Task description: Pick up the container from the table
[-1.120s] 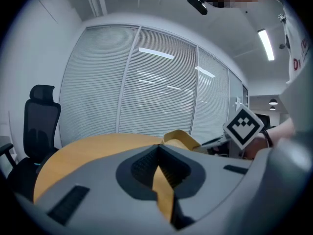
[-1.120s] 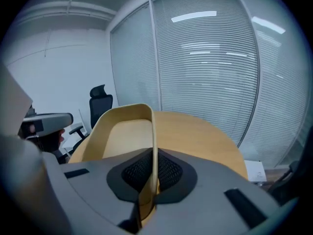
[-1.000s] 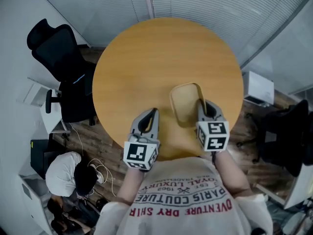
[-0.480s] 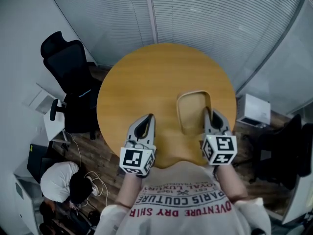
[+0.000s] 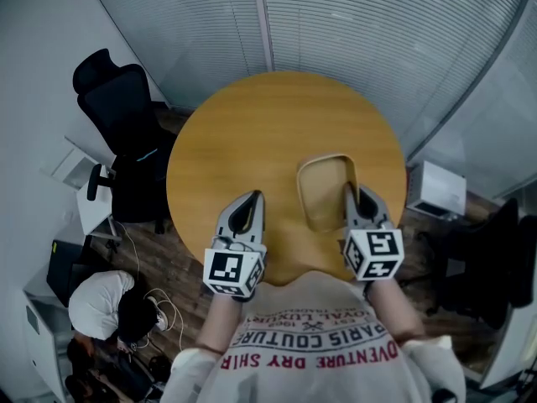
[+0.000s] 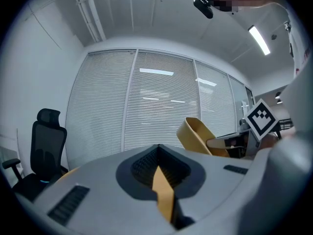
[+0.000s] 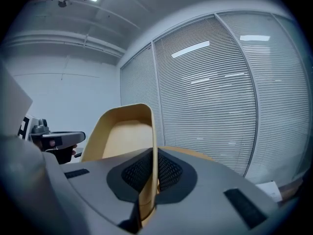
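The container (image 5: 323,190) is a tan, shallow tray with rounded corners, held tilted above the round wooden table (image 5: 252,133). My right gripper (image 5: 351,196) is shut on the container's right rim. In the right gripper view the thin rim of the container (image 7: 124,133) runs between the jaws of the right gripper (image 7: 151,155). My left gripper (image 5: 254,198) hovers over the table's near edge, left of the container and apart from it, shut with nothing in it. The left gripper view shows the left gripper (image 6: 159,148) and, at the right, the tilted container (image 6: 198,135).
A black office chair (image 5: 117,107) stands left of the table. A person (image 5: 109,305) crouches on the floor at the lower left. A white box (image 5: 436,187) and another dark chair (image 5: 495,259) are at the right. Window blinds (image 5: 352,23) run behind the table.
The table looks smaller and farther off than one second ago. The container has stayed in my right gripper throughout and has shifted slightly left. My left gripper keeps its place beside it.
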Demonstrator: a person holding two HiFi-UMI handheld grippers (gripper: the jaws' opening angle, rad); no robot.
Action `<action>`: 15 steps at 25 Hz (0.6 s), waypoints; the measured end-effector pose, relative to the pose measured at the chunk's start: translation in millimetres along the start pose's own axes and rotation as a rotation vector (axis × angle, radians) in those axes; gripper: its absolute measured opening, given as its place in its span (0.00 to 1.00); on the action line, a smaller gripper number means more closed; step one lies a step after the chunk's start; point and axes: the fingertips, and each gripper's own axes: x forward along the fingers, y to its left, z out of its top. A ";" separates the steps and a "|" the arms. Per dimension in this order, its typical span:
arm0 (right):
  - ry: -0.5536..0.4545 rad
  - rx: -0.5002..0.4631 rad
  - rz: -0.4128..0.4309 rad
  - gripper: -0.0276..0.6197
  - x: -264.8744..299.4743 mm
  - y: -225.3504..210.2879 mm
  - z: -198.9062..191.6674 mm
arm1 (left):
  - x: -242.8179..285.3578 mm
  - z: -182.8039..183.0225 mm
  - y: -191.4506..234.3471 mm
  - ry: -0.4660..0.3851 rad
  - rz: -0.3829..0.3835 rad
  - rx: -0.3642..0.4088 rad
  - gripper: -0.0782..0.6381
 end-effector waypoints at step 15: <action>-0.001 -0.044 0.039 0.05 -2.8 15.2 -1.8 | 1.3 4.5 -6.5 0.009 0.015 -0.003 0.11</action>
